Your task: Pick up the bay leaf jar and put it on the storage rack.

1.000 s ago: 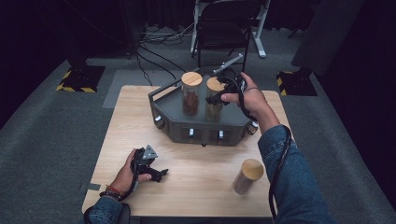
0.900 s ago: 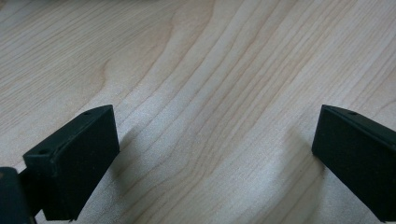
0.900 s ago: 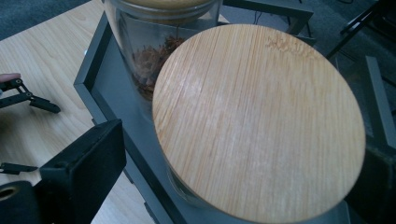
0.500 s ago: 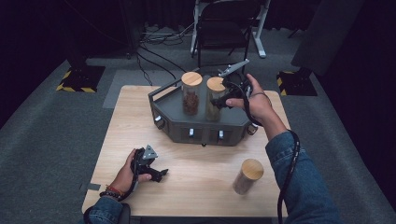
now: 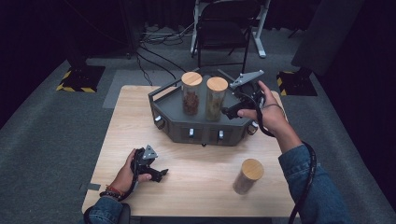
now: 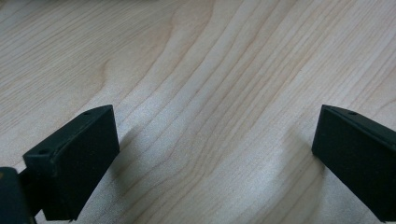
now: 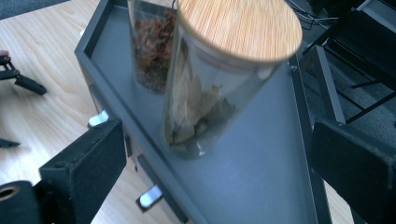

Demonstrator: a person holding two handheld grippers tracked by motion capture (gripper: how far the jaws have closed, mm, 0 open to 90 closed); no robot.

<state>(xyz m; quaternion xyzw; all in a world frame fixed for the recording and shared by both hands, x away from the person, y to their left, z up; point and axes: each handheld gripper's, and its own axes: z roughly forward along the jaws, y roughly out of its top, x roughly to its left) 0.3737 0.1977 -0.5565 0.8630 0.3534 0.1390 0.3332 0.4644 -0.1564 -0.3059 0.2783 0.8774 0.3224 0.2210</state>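
Observation:
Two glass jars with wooden lids stand on a dark grey tray (image 5: 170,108) at the table's far side. One holds reddish-brown pieces (image 5: 191,95) (image 7: 152,51), the other pale leaves (image 5: 215,98) (image 7: 210,93). My right gripper (image 5: 232,106) (image 7: 217,140) is just right of the pale jar, open, its jaws wide and clear of the glass. At the front left my left gripper (image 5: 158,170) (image 6: 215,126) rests on the bare wooden table (image 6: 210,56), open and empty.
A third lidded jar (image 5: 247,176) stands on the table at the front right. The tray has small metal knobs (image 5: 191,132) along its front. A black folding chair (image 5: 219,28) and cables (image 5: 154,44) lie beyond the table.
My right gripper has drawn back to the right, away from the pale jar, with its jaws still wide. The left gripper has stayed put.

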